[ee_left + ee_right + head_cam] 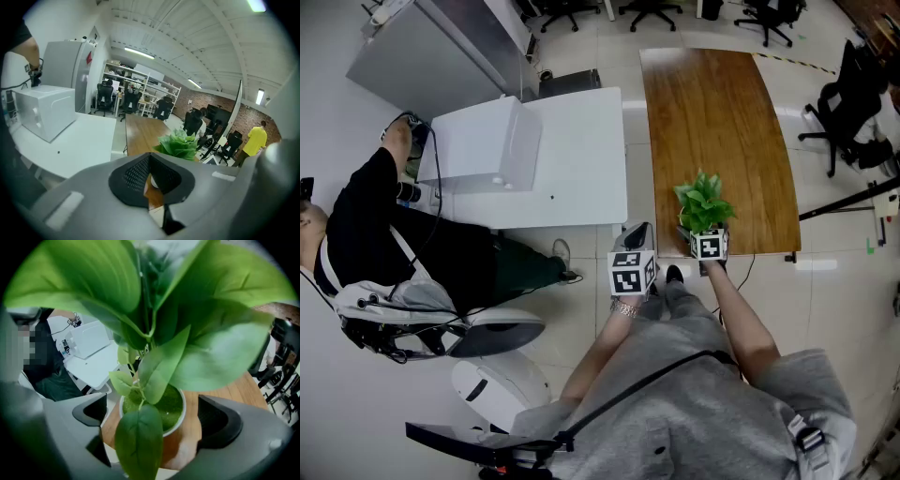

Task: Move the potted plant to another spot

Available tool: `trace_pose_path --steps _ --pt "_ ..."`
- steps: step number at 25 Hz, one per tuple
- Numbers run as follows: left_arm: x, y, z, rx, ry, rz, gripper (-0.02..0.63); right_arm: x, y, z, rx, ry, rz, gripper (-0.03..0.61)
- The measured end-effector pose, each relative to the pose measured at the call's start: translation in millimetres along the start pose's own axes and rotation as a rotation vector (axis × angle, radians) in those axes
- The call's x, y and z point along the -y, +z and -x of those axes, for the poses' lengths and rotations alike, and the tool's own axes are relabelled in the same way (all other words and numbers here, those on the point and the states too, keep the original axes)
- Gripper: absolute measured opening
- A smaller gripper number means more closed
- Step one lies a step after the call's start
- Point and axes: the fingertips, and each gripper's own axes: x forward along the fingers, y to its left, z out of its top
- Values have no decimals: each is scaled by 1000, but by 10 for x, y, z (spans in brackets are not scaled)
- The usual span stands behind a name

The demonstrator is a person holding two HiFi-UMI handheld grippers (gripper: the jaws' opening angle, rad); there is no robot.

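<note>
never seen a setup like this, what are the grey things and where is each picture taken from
No robot here: a person holds a two-jaw tool in each hand. The head view comes from a camera on that person's head, looking down; the cubes with black squares belong to the tools. The other two pictures come from cameras riding on the tools, so the grey shapes low in them are the jaws. The left gripper has its jaws together, empty. The right gripper has its jaws apart, one either side of the white pot of the potted plant, with gaps showing, so nothing is held. The plant stands near the edge of a wooden table. Beside it is a white table with a white box, where another person sits.
</note>
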Motion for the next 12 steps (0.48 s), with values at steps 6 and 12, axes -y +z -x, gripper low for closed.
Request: trace_pose_path --steps 6,12 --pt "-181 -5 -23 -3 56 33 15 165 -116 -240 -74 -36 31 584" --pt "-303 36 -87 9 96 60 15 202 -86 -319 -45 -15 103 559"
